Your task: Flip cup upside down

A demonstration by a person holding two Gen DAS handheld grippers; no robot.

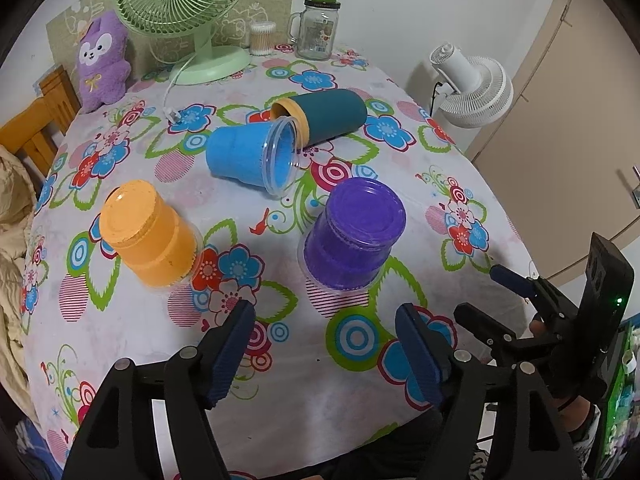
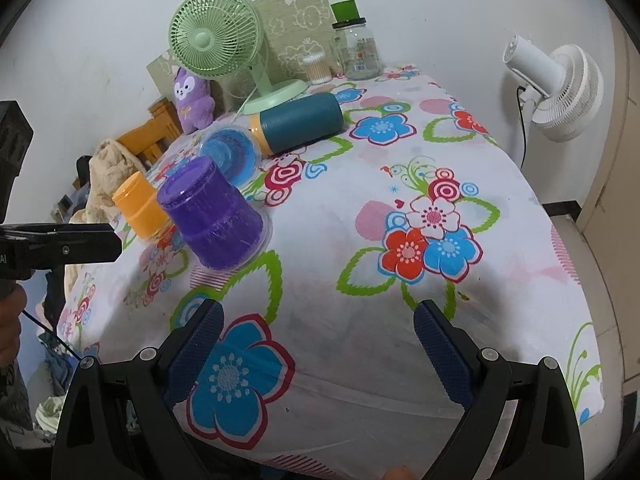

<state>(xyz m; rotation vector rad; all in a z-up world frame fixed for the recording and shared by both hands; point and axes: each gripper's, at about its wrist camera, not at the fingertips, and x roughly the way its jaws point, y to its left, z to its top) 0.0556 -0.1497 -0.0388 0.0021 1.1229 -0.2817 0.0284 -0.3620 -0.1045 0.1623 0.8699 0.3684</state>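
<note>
two cups (image 1: 150, 236) inverted in front, two cups (image 1: 256, 156) lying behind

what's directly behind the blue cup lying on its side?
A dark teal tumbler with a yellow rim, also lying on its side, touches the blue cup near its mouth. The cup covers part of that rim. Farther back stands a green fan.

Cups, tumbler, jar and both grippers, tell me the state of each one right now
Orange cup: upside down, on its rim.
Purple cup: upside down, on its rim.
Blue cup: on its side, mouth against the tumbler.
Teal tumbler: on its side.
Glass jar: upright, lid on.
Left gripper: open, holding nothing.
Right gripper: open, holding nothing.
</note>
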